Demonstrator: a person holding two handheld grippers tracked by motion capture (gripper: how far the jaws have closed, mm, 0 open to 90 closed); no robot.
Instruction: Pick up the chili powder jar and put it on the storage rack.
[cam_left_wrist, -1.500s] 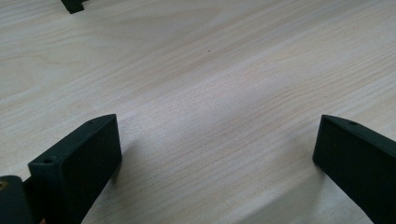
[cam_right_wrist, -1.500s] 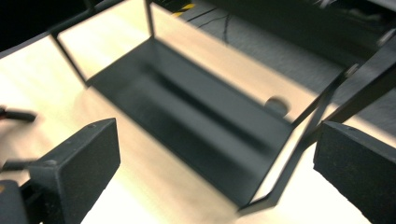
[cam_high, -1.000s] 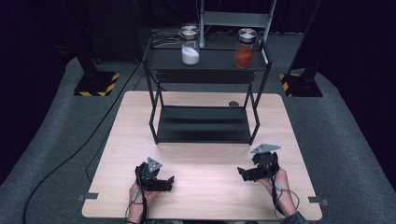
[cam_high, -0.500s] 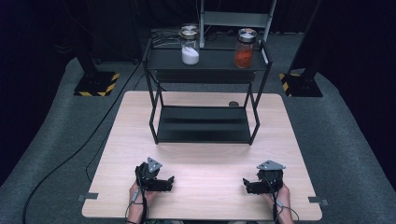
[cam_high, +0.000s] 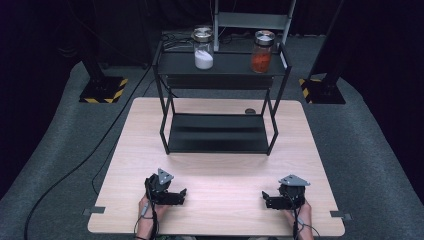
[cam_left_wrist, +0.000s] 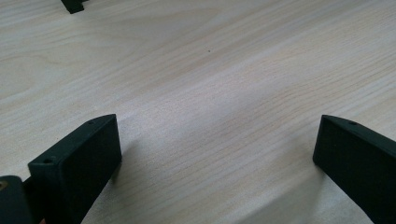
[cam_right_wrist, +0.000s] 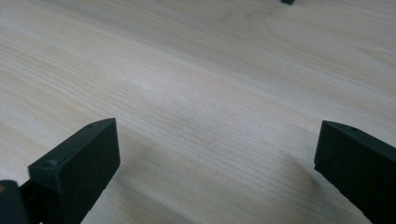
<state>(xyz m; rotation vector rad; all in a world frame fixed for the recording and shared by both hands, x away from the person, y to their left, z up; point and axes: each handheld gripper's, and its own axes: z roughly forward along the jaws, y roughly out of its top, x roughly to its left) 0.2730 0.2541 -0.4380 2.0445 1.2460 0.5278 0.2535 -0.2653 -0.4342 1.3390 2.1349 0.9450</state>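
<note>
I have both claws resting low at the near edge of the pale wooden bench (cam_high: 220, 170), well apart from each other. The left claw (cam_high: 181, 195) sits at the near left, pointing inward toward the middle, and its own view shows its jaws spread wide with only bare wood grain between them. The right claw (cam_high: 266, 199) sits at the near right, pointing inward too, jaws likewise wide apart over bare wood and holding nothing.

Further out on the bench stands a black two-tier metal rack (cam_high: 220, 107). On its top shelf I see two lidded glass jars: a jar of white powder (cam_high: 203, 49) to the left and a jar of orange-red contents (cam_high: 262, 52) to the right, well apart. A small dark round thing (cam_high: 250, 111) lies on the bench behind the rack; I cannot tell what it is from here.
</note>
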